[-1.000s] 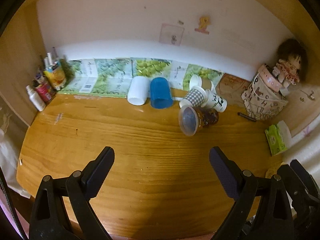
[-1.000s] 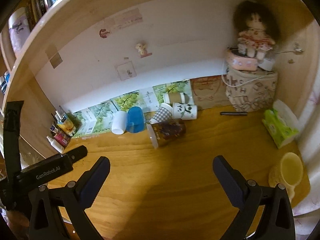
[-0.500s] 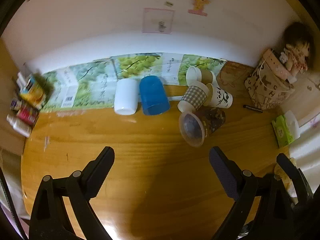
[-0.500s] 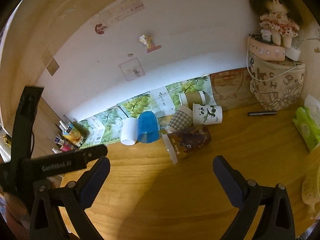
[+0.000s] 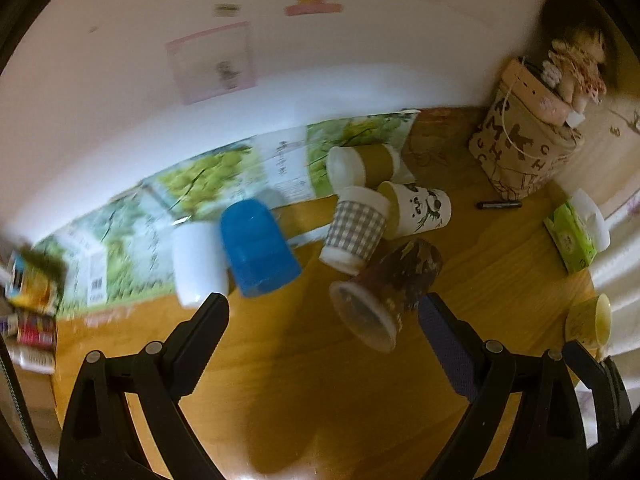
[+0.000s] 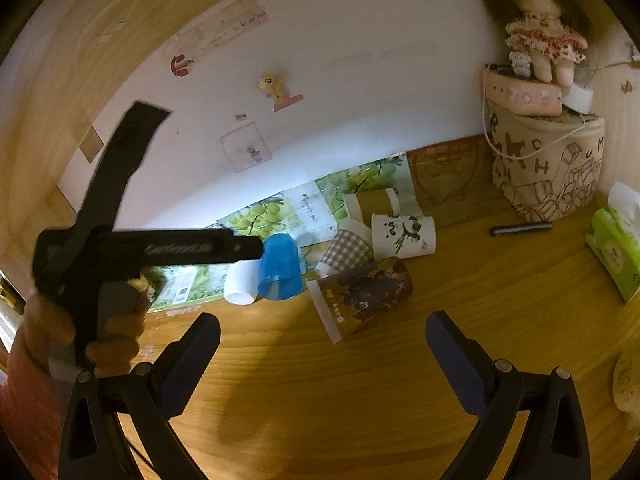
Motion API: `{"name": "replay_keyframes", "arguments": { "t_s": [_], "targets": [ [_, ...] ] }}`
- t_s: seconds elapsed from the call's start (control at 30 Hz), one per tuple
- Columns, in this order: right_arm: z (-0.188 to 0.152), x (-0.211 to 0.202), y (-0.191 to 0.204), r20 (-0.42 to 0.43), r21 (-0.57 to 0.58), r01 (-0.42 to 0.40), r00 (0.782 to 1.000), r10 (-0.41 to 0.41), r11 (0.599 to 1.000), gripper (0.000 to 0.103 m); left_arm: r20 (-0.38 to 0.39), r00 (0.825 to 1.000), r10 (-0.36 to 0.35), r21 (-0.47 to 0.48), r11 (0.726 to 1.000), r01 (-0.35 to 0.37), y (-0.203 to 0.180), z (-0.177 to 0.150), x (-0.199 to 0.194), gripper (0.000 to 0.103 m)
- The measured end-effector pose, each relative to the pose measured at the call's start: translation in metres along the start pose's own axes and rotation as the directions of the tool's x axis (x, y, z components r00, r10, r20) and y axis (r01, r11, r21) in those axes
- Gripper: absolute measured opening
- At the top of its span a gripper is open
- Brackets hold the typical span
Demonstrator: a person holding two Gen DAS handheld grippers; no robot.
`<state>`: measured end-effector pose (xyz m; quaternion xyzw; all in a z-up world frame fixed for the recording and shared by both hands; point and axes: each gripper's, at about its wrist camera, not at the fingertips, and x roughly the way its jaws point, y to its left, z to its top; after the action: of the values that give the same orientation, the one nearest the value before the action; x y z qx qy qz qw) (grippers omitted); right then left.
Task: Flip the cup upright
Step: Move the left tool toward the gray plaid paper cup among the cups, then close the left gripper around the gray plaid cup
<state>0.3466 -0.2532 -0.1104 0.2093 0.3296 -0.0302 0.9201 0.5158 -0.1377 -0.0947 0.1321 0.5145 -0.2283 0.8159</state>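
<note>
Where the cups crowd together toward the back edge of the table (image 5: 320,380), the brown patterned cup (image 5: 394,286) lies on its side, its lidded mouth turned toward the front edge. It is the nearest of the group to both grippers. Touching it from behind is a checked cup (image 5: 354,230), tipped over, and just beside that lie a panda cup (image 5: 420,208) and a brown-sleeved cup (image 5: 366,162), both on their sides. To their left a blue cup (image 5: 258,248) and a white cup (image 5: 198,258) stand mouth down, side by side. The left gripper (image 5: 322,320) hangs over the table with its jaws wide, the brown patterned cup just beyond and between the tips, untouched. The right gripper (image 6: 322,338) also has its jaws wide and holds nothing. Near the back right corner sit a lettered fabric basket (image 5: 524,148) with a doll (image 5: 576,60) on top, a pen (image 5: 498,205) and a green tissue pack (image 5: 572,238).
</note>
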Motion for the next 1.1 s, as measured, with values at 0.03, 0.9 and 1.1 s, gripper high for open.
{"name": "replay_keyframes", "arguments": {
  "t_s": [0.03,0.9,1.1],
  "targets": [
    [-0.001,0.001,-0.001,0.004,-0.004,0.001,1.0,-0.001,1.0,0.103,-0.006,1.0,-0.002,0.016,1.0,0.002,-0.003,0.004,0.005,0.097],
    [-0.05,0.045,0.024,-0.06,-0.197,0.01,0.998,-0.022,0.98,0.103,-0.165,0.985,0.052,0.161,0.987,-0.025,-0.035,0.052,0.127,0.096],
    [-0.062,0.054,0.028,-0.082,-0.227,-0.002,0.996,-0.017,0.974,0.103,-0.199,0.979,0.049,0.136,0.99,-0.022,-0.032,0.055,0.148,0.096]
  ]
}}
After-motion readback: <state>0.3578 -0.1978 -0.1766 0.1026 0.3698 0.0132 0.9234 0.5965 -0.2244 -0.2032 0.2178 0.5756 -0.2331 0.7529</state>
